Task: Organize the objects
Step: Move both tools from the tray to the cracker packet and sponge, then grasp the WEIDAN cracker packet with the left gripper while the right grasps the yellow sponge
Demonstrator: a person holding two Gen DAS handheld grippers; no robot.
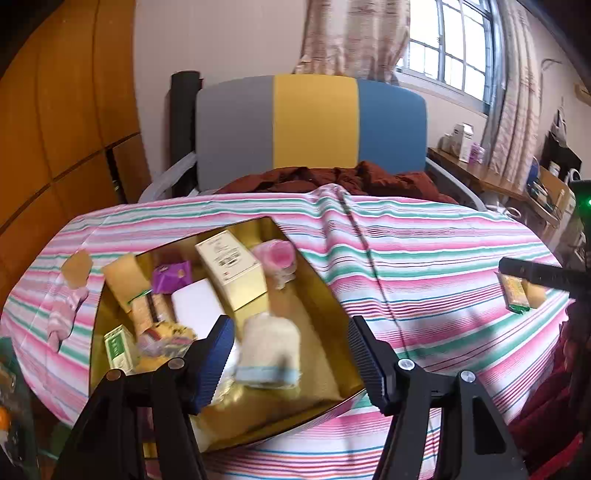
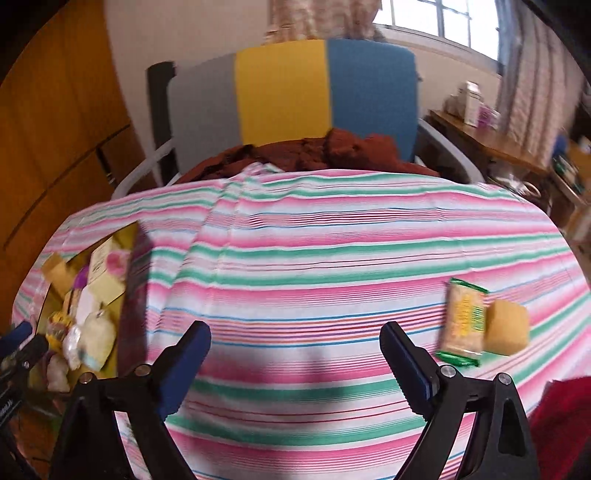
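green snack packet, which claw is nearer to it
Right. The right claw hangs open over the striped cloth with the snack packet just beyond its right finger. The left claw is open over the gold box, across the table.

Domestic room, likely a bedroom or dorm. Curtains [image 1: 354,33] are hanging beside a barred window [image 1: 450,48]; wooden wardrobe panels [image 1: 55,122] are lining one wall; a striped cloth [image 1: 424,236] is covering the table.

Pink-green-white striped cloth [image 2: 332,236], gold box [image 1: 317,295], yellow sponge [image 2: 506,326]
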